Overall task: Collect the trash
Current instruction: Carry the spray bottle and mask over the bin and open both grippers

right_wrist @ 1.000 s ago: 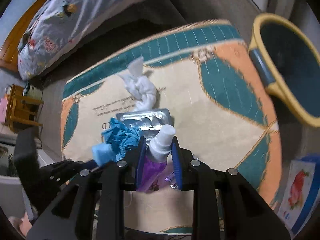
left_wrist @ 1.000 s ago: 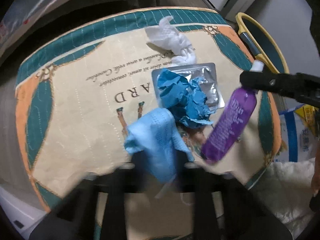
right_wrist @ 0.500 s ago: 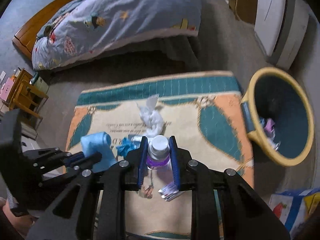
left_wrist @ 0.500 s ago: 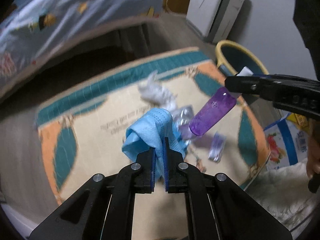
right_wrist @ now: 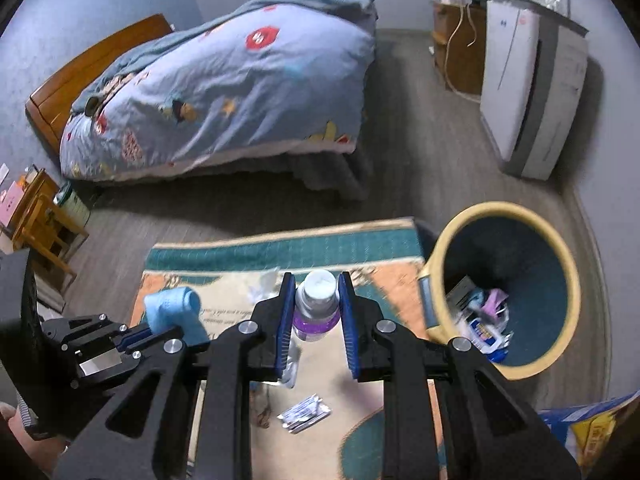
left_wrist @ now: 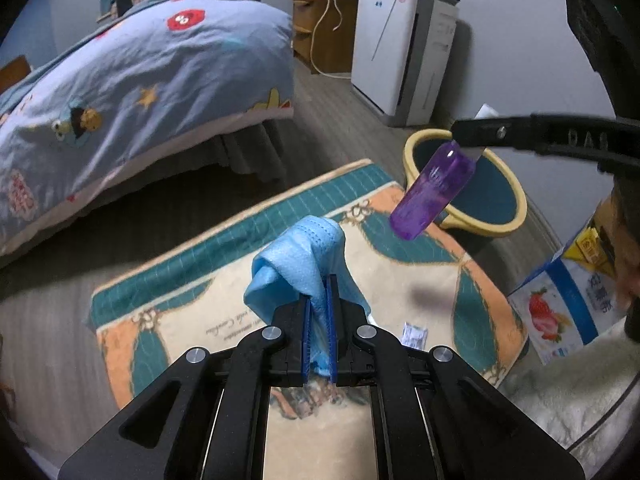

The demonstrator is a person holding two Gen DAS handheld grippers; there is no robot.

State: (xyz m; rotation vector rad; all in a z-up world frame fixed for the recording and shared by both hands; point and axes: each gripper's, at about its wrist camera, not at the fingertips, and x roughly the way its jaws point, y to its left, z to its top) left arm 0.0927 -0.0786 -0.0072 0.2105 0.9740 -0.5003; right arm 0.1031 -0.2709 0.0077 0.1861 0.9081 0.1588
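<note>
Carrying both pieces to the bin is the step in hand, so keep each grip firm until you are over the opening. Your right gripper [right_wrist: 316,316] has its jaws closed on the neck of the purple bottle [left_wrist: 434,192], which hangs tilted in the air above the rug [left_wrist: 400,276], near the rim of the yellow bin [right_wrist: 572,292]. Your left gripper [left_wrist: 319,304] has its jaws nearly together, pinching the blue face mask [left_wrist: 298,256], whose loose folds rise above the tips. Bring the bottle over the middle of the bin before you let go, since a slanted bottle released at the rim would likely bounce out. Then swing the mask over it and open the jaws fully, because soft fabric tends to cling to the pads. The bin already holds some rubbish at its bottom, though what exactly lies there is too blurred to name. A small silver wrapper [right_wrist: 305,414] is left on the rug. A pale crumpled scrap behind the right jaws is mostly hidden, so you cannot tell what it is. The bottle's cap is hidden in the left view, and the mask's lower part disappears between the jaws.
</note>
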